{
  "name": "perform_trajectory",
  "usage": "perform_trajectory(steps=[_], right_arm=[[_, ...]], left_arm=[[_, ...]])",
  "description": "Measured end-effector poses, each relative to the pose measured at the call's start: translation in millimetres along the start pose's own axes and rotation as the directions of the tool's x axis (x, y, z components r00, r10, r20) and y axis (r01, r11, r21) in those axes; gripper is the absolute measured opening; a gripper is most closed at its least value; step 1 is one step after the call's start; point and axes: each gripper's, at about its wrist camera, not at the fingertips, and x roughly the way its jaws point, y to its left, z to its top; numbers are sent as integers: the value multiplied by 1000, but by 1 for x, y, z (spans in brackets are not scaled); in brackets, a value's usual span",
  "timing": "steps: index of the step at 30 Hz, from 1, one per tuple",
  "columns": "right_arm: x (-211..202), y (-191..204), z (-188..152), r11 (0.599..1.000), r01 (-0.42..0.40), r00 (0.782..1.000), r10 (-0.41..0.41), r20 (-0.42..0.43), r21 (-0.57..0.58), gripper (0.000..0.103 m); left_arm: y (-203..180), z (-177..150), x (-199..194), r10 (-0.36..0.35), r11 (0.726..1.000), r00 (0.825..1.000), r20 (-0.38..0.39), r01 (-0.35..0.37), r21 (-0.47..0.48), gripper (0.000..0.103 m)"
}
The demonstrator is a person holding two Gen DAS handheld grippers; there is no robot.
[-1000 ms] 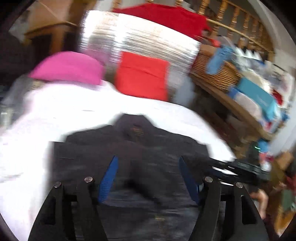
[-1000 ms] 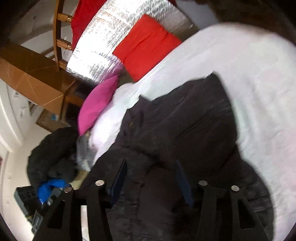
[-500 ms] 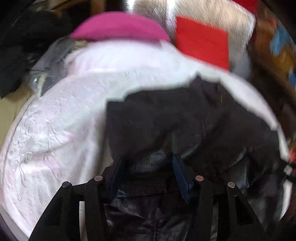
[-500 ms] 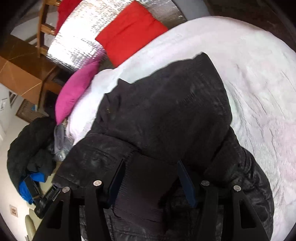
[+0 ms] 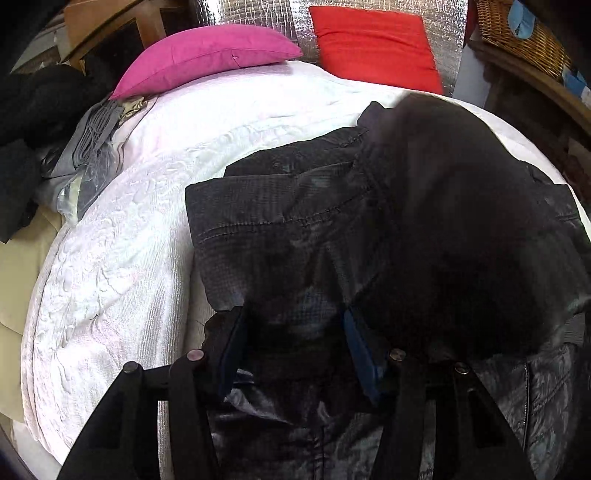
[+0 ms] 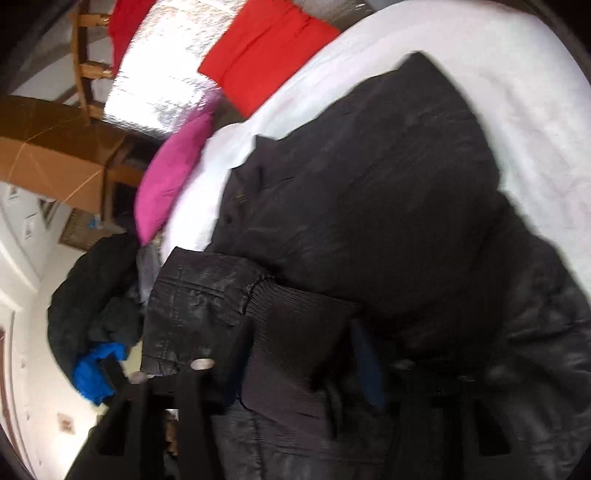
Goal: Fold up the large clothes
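A large black jacket (image 5: 424, 229) lies on the white bedspread (image 5: 122, 251), partly folded over itself. My left gripper (image 5: 293, 332) is low over the jacket's near edge, and black fabric fills the gap between its blue pads (image 5: 356, 347). In the right wrist view the same jacket (image 6: 388, 192) covers most of the frame. My right gripper (image 6: 301, 350) has the ribbed knit cuff (image 6: 295, 332) of a sleeve between its fingers. Neither view shows whether the jaws pinch the cloth.
A pink cushion (image 5: 207, 55) and a red cushion (image 5: 373, 44) lie at the head of the bed against a silver foil panel (image 5: 258, 14). Grey clothes (image 5: 88, 147) and a dark pile (image 5: 29, 118) lie at the left. A wicker basket (image 5: 517, 40) stands on the right.
My left gripper dropped down onto the jacket's near edge and its jaws narrowed. My right gripper swung left with the sleeve cuff between its fingers, pulling the sleeve across the jacket.
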Motion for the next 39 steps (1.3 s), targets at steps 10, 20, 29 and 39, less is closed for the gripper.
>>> perform_trajectory(steps=[10, 20, 29, 39], right_arm=[[13, -7, 9, 998, 52, 998, -50, -39, 42, 35], [35, 32, -13, 986, 62, 998, -65, -15, -153, 16], [-56, 49, 19, 923, 335, 853, -213, 476, -188, 14], [-31, -24, 61, 976, 214, 943, -216, 254, 34, 38]], left_arm=[[1, 1, 0, -8, 1000, 1000, -5, 8, 24, 55], [5, 5, 1, -8, 1000, 1000, 2, 8, 5, 55], [-1, 11, -12, -88, 996, 995, 43, 89, -11, 55], [10, 15, -10, -84, 996, 996, 40, 85, -37, 59]])
